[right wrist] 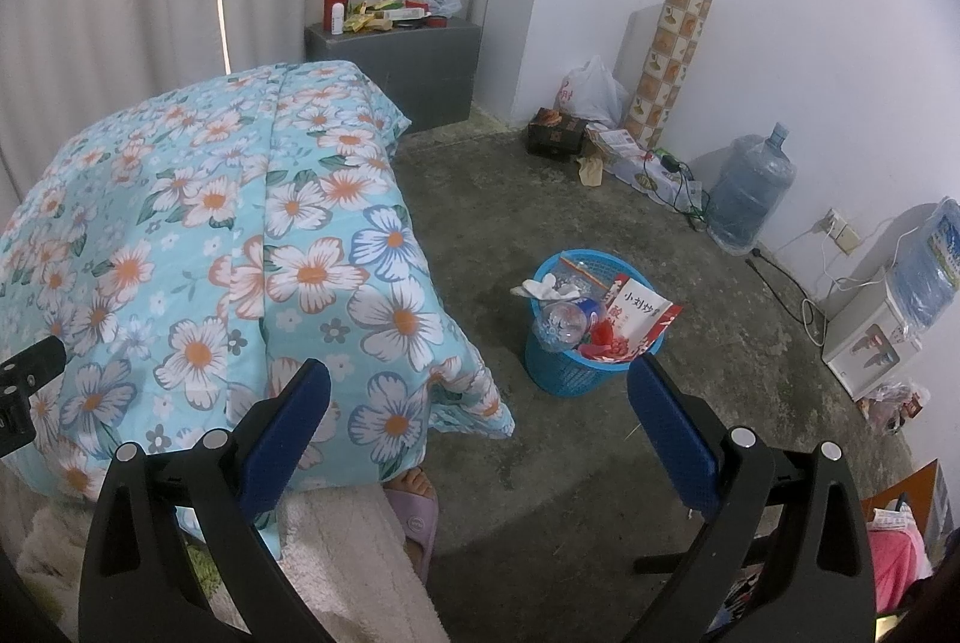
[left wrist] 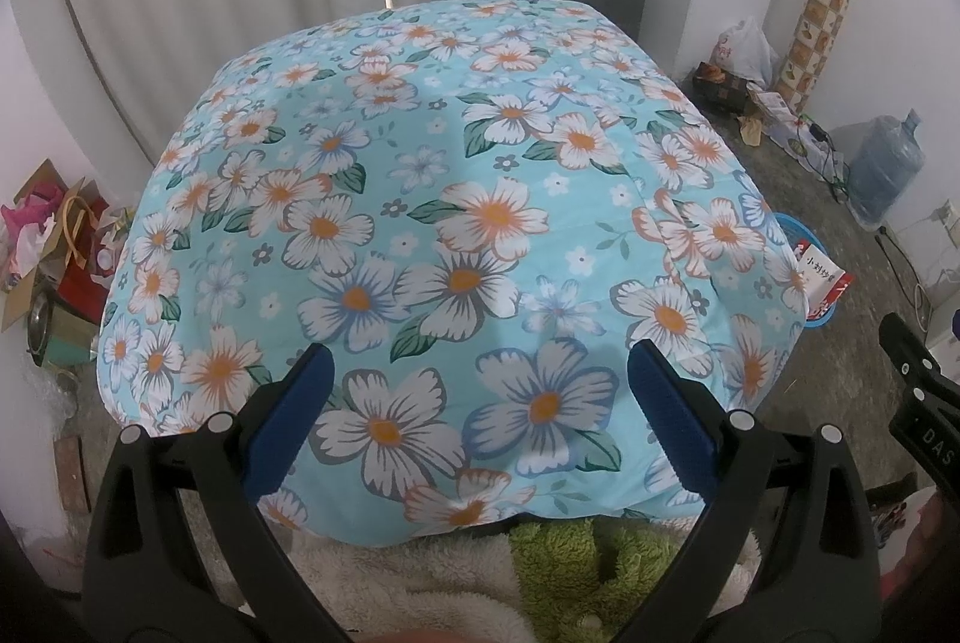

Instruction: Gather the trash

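A blue plastic trash basket (right wrist: 564, 373) stands on the concrete floor, filled with a red-and-white paper packet (right wrist: 642, 314), a crushed clear bottle (right wrist: 561, 322) and white tissue. In the left wrist view only its edge (left wrist: 825, 322) and the packet (left wrist: 825, 277) peek out past the flowered cover. My right gripper (right wrist: 480, 379) is open and holds nothing, hovering near the table corner, left of and above the basket. My left gripper (left wrist: 480, 361) is open and bare above the flowered cover (left wrist: 450, 199). The right gripper's black body (left wrist: 918, 391) shows at the right edge of the left wrist view.
A table under a blue flowered cover (right wrist: 210, 235) fills the left. A grey cabinet (right wrist: 414, 61) with a red flask and wrappers stands at the back. Bags, a box, a roll and a water jug (right wrist: 750, 193) line the right wall. A slippered foot (right wrist: 414, 505) shows below.
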Available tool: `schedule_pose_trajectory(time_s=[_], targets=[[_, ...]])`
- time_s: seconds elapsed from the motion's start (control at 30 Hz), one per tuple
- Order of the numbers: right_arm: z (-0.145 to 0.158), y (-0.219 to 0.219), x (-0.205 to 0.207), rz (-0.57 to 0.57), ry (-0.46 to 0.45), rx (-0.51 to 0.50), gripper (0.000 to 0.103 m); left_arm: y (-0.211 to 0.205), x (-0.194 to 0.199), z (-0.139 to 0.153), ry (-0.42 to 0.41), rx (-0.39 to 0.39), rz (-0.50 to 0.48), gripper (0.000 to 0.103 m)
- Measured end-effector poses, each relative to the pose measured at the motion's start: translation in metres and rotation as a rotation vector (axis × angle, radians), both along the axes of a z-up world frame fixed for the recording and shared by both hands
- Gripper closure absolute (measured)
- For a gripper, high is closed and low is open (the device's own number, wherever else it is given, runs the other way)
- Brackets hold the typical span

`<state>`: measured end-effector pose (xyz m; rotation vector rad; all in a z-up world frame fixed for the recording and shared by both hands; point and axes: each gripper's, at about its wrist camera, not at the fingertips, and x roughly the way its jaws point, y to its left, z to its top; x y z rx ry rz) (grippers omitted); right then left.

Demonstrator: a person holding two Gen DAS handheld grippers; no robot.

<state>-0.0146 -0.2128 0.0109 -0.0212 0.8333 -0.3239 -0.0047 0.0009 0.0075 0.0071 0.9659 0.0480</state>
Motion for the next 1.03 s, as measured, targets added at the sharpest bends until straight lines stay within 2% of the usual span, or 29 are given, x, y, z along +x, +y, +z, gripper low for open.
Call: schedule_pose_trajectory(time_s=[1.03], targets=[[-0.0013,-0.0004,0.0006,0.001,0.002,0.004,0.007,-0.0013,0.0014,-0.0014,0.011,0.001,-0.003,0.009]])
